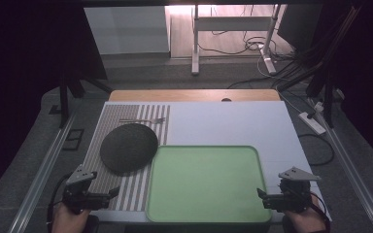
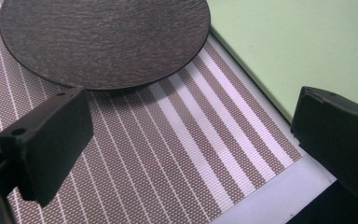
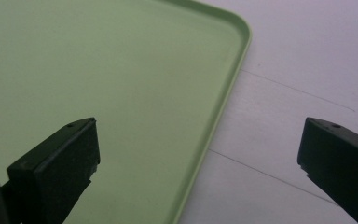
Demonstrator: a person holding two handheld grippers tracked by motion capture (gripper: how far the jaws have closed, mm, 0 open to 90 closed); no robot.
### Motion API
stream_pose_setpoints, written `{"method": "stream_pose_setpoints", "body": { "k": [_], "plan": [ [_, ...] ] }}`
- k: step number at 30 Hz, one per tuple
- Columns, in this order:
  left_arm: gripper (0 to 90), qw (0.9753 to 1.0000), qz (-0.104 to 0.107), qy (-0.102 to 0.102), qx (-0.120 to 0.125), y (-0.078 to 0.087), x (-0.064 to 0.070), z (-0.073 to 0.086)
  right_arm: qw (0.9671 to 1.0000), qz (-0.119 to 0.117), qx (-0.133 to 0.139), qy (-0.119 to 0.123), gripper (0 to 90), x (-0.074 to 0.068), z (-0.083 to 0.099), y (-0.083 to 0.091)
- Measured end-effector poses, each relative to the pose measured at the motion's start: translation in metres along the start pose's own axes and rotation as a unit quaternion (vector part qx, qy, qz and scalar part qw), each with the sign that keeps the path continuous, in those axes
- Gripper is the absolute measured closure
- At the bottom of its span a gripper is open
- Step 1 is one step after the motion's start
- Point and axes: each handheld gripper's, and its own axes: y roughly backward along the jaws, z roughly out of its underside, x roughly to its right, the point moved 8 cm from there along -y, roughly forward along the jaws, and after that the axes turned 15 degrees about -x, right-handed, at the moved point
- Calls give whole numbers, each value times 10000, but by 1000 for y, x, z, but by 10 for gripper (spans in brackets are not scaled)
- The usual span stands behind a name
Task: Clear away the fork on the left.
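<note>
A dark round plate [image 1: 128, 147] rests on a striped placemat [image 1: 109, 121] at the left of the white table. A fork [image 1: 142, 120] lies on the mat behind the plate. To the right sits an empty green tray [image 1: 204, 182]. My left gripper [image 1: 115, 192] is held open near the mat's front edge, nothing between its jaws; the plate [image 2: 105, 39] lies ahead of it, with the tray [image 2: 298, 42] to its right. My right gripper [image 1: 261, 196] hovers open at the tray's front right corner, straddling the tray rim [image 3: 230, 88].
The white table top [image 1: 228, 124] stretches behind the tray, with a wooden strip [image 1: 194, 95] at its far edge. Table legs [image 1: 195, 43] and cables [image 1: 252, 46] lie on the floor beyond. A power strip [image 1: 312, 122] sits off the right side.
</note>
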Motion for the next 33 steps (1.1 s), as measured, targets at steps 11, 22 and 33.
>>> {"method": "stream_pose_setpoints", "body": {
  "k": [11,22,33],
  "plan": [
    [0,10000,-10,-67,-13,0,1,1,9999,17,65,82,0,-2,0,2],
    [0,9999,39,-63,-105,-2,1,0,9999,14,61,98,0,-2,0,2],
    [0,9994,274,-105,-172,-6,3,-5,10000,-28,21,61,0,-1,1,1]
  ]
}}
